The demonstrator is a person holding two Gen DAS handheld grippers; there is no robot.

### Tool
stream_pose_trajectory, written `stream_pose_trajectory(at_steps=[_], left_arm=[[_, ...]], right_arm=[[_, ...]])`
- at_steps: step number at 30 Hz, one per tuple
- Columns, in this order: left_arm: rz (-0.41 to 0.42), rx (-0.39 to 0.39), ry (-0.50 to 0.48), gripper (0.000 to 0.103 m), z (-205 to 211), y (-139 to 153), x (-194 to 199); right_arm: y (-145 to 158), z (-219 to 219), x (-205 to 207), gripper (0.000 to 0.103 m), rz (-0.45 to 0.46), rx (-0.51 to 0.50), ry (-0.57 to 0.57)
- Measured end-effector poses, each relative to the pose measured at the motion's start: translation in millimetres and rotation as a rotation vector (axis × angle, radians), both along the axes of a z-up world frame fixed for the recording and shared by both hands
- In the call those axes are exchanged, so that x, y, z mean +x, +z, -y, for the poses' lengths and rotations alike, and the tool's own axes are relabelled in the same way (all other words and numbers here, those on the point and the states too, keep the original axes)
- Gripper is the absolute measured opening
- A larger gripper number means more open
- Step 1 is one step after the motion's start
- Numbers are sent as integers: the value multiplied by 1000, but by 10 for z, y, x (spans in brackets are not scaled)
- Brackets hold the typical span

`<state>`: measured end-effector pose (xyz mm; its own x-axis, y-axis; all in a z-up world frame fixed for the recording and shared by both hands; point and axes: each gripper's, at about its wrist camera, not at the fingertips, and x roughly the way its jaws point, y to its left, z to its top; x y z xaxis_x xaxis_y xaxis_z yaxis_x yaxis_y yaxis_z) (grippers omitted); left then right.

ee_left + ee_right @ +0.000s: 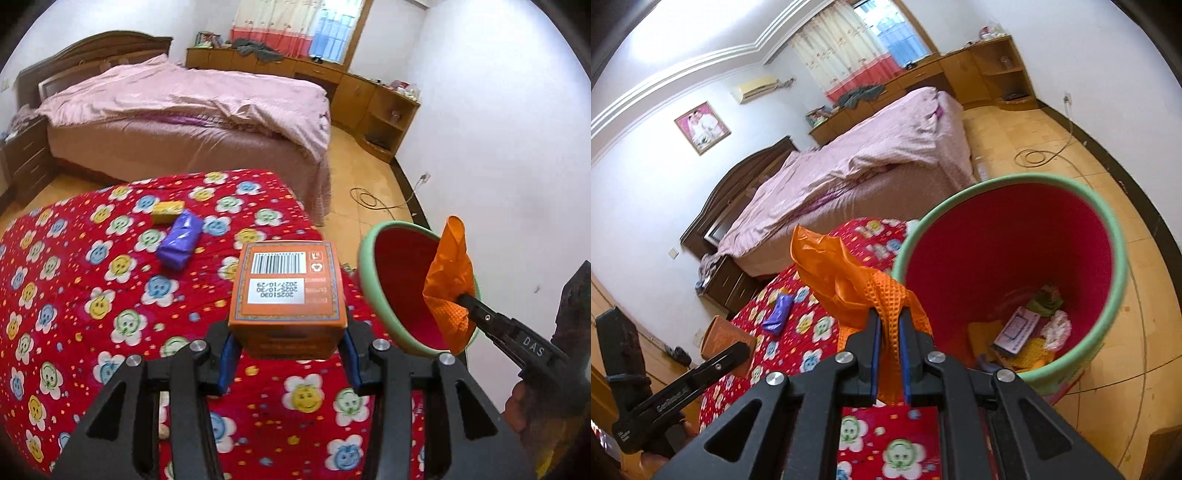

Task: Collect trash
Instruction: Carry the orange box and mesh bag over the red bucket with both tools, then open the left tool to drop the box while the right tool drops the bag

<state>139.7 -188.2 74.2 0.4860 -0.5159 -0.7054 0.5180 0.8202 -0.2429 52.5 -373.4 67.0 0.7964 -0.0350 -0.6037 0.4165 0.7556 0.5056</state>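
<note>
Two pieces of trash are in transit: the left tongs (288,332) are clamped on an orange carton (286,291), and the right tongs (888,321) are pinched together on an orange waffle-textured wrapper (849,280), both near the green-rimmed bin (1115,236) beside the flower-print surface (92,295). Next, I judge, each load must hang over the bin's mouth before release. A purple packet (180,240) and yellow box (167,212) remain on the surface. The bin's contents are blurred and its base is cut off.
</note>
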Motion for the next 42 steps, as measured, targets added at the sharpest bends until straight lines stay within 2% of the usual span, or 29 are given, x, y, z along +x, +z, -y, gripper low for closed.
stream_pose_trajectory(at_steps=[9, 17, 33, 35, 36, 38, 42], left_arm=[[11, 6, -67, 46, 422, 4, -104], [11, 40, -136, 46, 834, -101, -156], [9, 129, -259, 46, 1587, -373, -208], [-1, 140, -271, 46, 1644, -406, -205], [-8, 144, -277, 48, 1674, -424, -204], [-9, 141, -283, 60, 1708, -434, -214], [12, 136, -292, 61, 1726, -430, -226]], right_arm=[[21, 384, -293, 11, 11, -5, -95], [-125, 661, -456, 12, -10, 8, -159], [-335, 934, -481, 15, -37, 35, -209], [-322, 941, -480, 19, -36, 28, -212], [-316, 943, -484, 20, -36, 24, -213], [-310, 938, -492, 26, -36, 16, -215], [-317, 958, -501, 29, -31, 20, -220]])
